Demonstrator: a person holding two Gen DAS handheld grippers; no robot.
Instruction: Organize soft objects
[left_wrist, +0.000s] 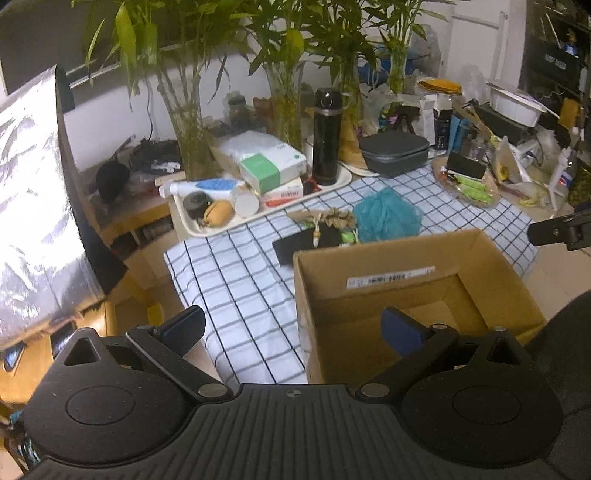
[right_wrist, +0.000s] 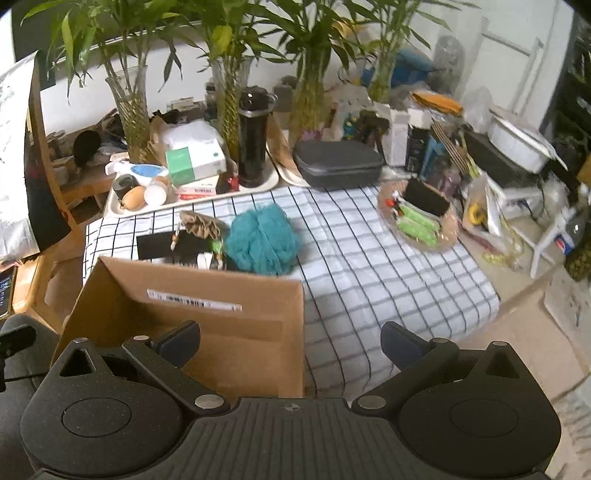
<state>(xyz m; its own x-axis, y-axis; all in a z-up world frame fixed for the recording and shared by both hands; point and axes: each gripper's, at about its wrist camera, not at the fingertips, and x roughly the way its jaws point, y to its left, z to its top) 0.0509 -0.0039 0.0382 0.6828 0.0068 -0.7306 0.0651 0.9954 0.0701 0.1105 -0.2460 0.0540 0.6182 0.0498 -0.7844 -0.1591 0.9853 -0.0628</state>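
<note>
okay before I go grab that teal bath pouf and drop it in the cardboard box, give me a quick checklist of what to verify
1. Right gripper open and empty: ok.
2. Left gripper open and empty: ok.
3. Teal bath pouf uncovered on the checked cloth: ok.
4. Clutter touching the pouf: not ok, the small bundle of soft items lies against its left side.
5. Cardboard box open on top: ok.
6. Box floor free of contents: cannot tell, only part of it shows.

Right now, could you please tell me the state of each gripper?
Left gripper: jaws open, holding nothing.
Right gripper: jaws open, holding nothing.
</note>
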